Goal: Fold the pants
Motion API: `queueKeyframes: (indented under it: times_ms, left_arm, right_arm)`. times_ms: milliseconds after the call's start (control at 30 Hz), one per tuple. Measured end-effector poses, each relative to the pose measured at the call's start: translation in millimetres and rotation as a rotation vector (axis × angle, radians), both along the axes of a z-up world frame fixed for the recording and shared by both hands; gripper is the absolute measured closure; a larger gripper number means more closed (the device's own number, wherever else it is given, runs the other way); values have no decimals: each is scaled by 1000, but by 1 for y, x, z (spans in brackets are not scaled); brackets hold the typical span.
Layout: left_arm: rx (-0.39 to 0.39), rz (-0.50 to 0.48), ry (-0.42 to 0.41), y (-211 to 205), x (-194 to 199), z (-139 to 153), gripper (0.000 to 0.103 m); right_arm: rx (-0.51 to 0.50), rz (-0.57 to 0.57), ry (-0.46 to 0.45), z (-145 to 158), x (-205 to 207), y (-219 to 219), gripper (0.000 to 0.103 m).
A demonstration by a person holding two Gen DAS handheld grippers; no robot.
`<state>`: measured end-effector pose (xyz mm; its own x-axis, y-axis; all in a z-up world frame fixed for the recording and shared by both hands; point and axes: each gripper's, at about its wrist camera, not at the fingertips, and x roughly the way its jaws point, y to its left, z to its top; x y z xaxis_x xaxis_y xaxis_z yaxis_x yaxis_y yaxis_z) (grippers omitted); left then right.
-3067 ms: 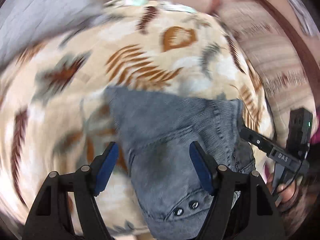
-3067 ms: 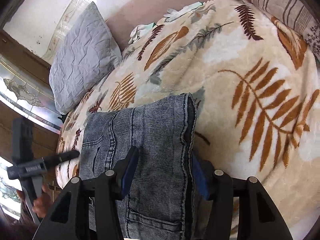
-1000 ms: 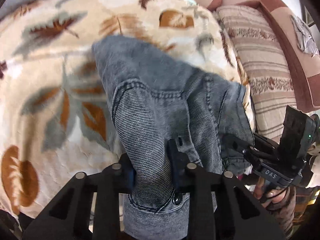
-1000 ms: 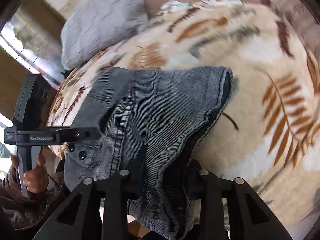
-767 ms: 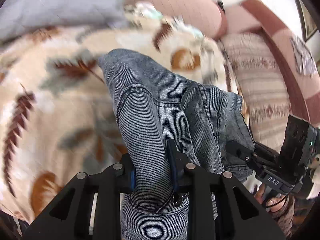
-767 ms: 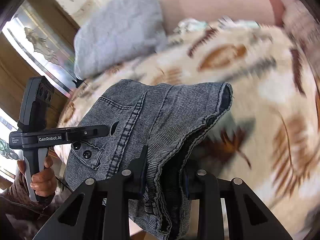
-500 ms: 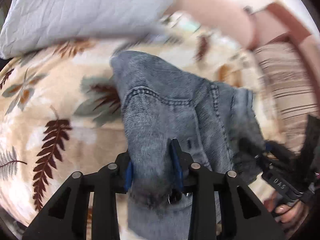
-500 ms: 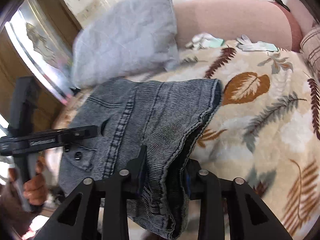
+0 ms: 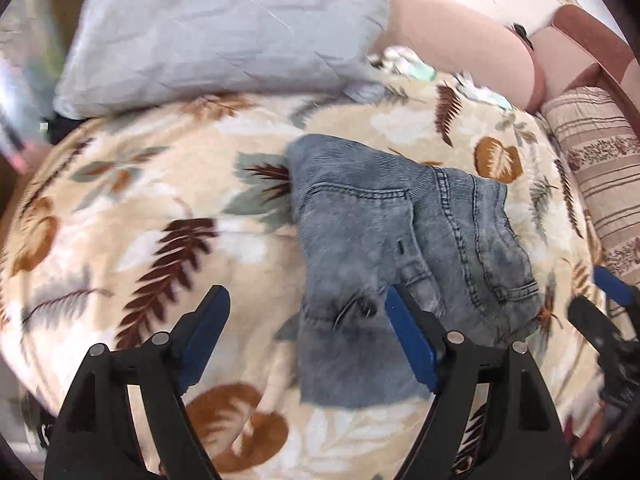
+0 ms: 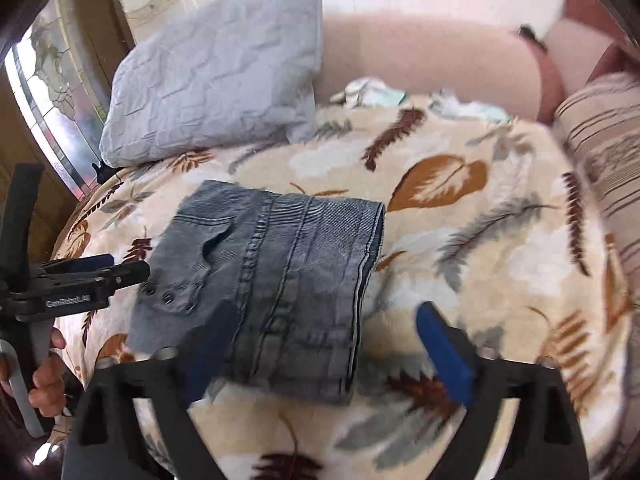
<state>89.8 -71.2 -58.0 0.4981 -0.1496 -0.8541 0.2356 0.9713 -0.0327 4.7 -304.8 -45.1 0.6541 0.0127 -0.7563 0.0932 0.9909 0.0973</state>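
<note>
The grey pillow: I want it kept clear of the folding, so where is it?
In both views the grey pillow leans at the blanket's far left edge, beyond the folded jeans and apart from them.

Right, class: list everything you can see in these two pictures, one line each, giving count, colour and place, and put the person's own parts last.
folded pants: one, washed grey-blue denim, lying on the blanket near its front edge.
blanket: one, cream with brown and grey leaf print, covering the bed.
grey pillow: one, pale grey, crinkled, at the back left.
striped cushion: one, beige with brown stripes, at the right edge.
headboard: one, pink, padded, behind the blanket.
small cloths: a few, white and pale green, along the headboard.
left claw: one, black with blue pads, jaws opening, above the pants' left part, not gripping.
right claw: one, black with blue pads, jaws opening, over the pants' near edge, not gripping.
hand: one, holding the left claw's handle.
</note>
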Motion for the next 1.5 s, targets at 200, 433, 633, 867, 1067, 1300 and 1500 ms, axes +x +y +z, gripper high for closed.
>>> queueKeyframes:
  times_ms: [200, 433, 633, 867, 1067, 1300, 1500]
  left_arm:
    - [-11, 18, -12, 9, -50, -8, 22]
    - [26, 53, -135, 16, -101, 1, 22]
    - [34, 53, -175, 18, -120, 5, 22]
    - [53, 12, -223, 14, -144, 14, 22]
    - [29, -48, -201, 9, -155, 15, 22]
    - [-17, -126, -182, -2, -162, 18, 21]
    - [-18, -135, -189, -7, -164, 23, 20]
  right_arm:
    - [-200, -118, 89, 3, -36, 29, 0]
    - [-184, -105, 3, 4, -88, 50, 0]
    - [-182, -96, -73, 12, -117, 58, 0]
    - [-192, -124, -121, 22, -140, 55, 0]
    - [-179, -152, -107, 19, -152, 49, 0]
    - [-173, -182, -101, 19, -156, 44, 0]
    - [-172, -192, -83, 16, -153, 40, 0]
